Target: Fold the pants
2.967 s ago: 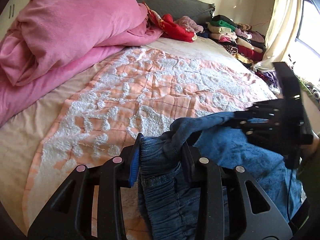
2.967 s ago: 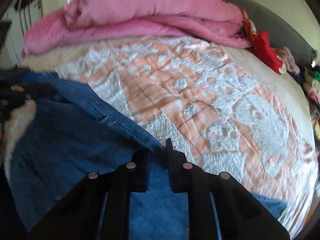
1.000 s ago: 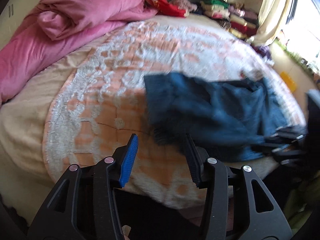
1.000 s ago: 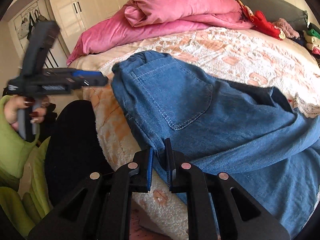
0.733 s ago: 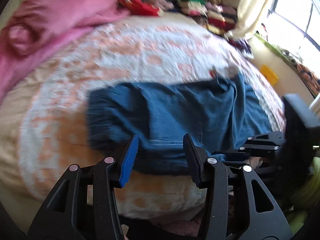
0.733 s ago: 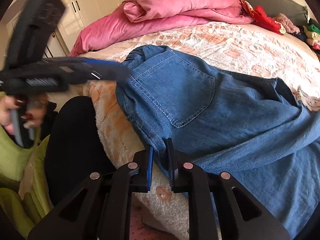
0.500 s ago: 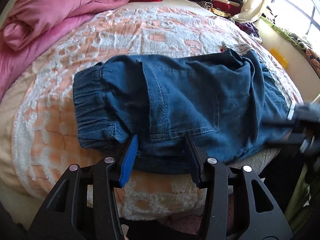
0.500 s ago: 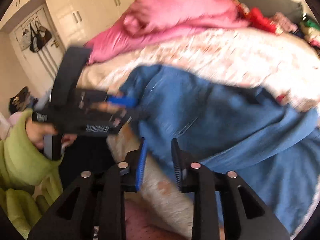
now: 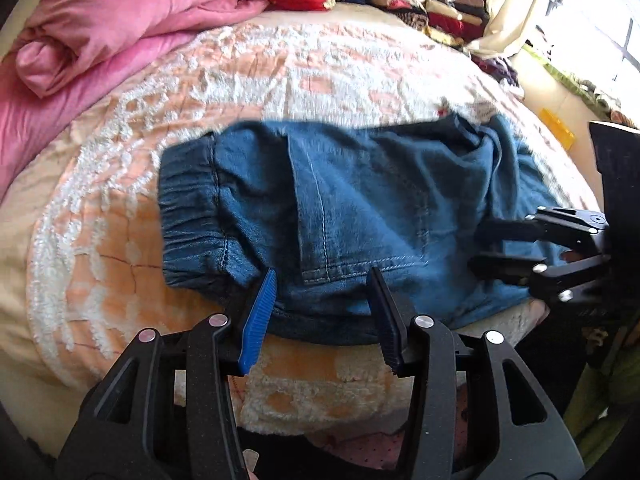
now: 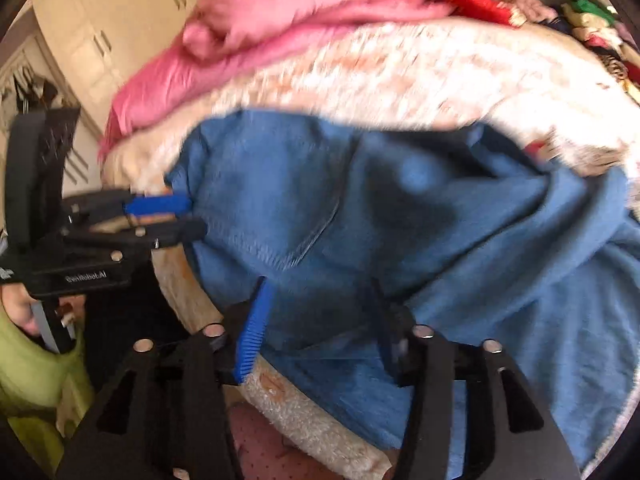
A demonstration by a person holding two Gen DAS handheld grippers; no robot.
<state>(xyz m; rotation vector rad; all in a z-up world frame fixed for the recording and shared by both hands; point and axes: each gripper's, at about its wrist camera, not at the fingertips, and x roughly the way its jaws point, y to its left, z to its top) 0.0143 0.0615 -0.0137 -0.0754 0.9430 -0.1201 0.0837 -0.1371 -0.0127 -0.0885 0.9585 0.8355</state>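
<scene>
Pants lying flat on the bed, both grippers loose.
You're hovering the left gripper (image 9: 322, 312) with jaws spread at the jeans (image 9: 360, 208) near edge on the bedspread (image 9: 100, 208); your right gripper (image 10: 320, 320) is opening, denim between its jaws but unpinched.

The pants (image 9: 352, 216) lie spread across the near edge of the bed (image 9: 280, 68), waistband to the left in the left wrist view and the legs running off to the right. Behind them the bedspread (image 9: 248, 80) covers the mattress. A rolled duvet (image 9: 100, 28) sits at the far left, and stacks of folded clothes (image 9: 432, 4) line the far right by the curtain (image 9: 516, 12). Both grippers sit at the near edge, the left gripper (image 9: 322, 312) toward the waistband, the right gripper (image 9: 484, 244) further right.
</scene>
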